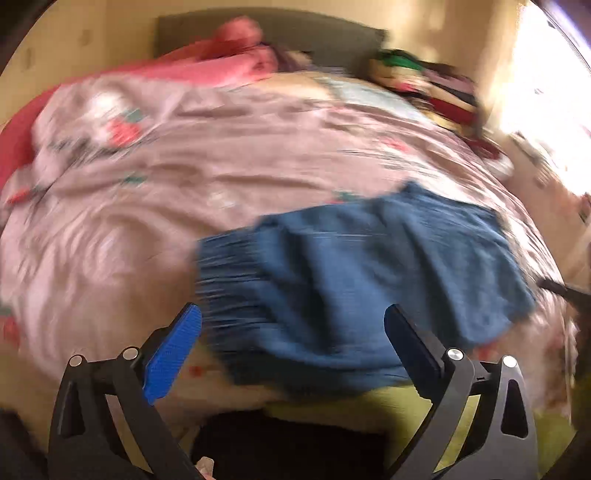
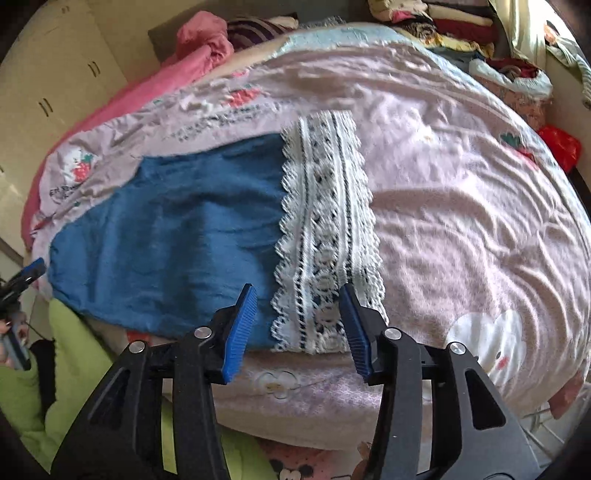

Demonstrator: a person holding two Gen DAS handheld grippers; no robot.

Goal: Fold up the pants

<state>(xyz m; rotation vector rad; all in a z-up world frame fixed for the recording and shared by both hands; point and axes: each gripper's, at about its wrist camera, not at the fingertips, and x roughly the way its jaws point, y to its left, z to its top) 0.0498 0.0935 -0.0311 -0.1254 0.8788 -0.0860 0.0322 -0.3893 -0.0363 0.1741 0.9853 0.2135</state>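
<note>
A pink printed bedspread covers the bed, with a pink blanket, stacked clothes and cupboards behind.

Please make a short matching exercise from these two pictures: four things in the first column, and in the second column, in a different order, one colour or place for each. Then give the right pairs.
Column 1
1. pants
2. lace trim
3. bed cover
4. clothes pile

Column 2
A. white, at the end of the pants
B. pale pink with strawberry prints
C. blue, lying flat on the bed
D. at the far corner of the bed

Right pairs: 1-C, 2-A, 3-B, 4-D
</note>
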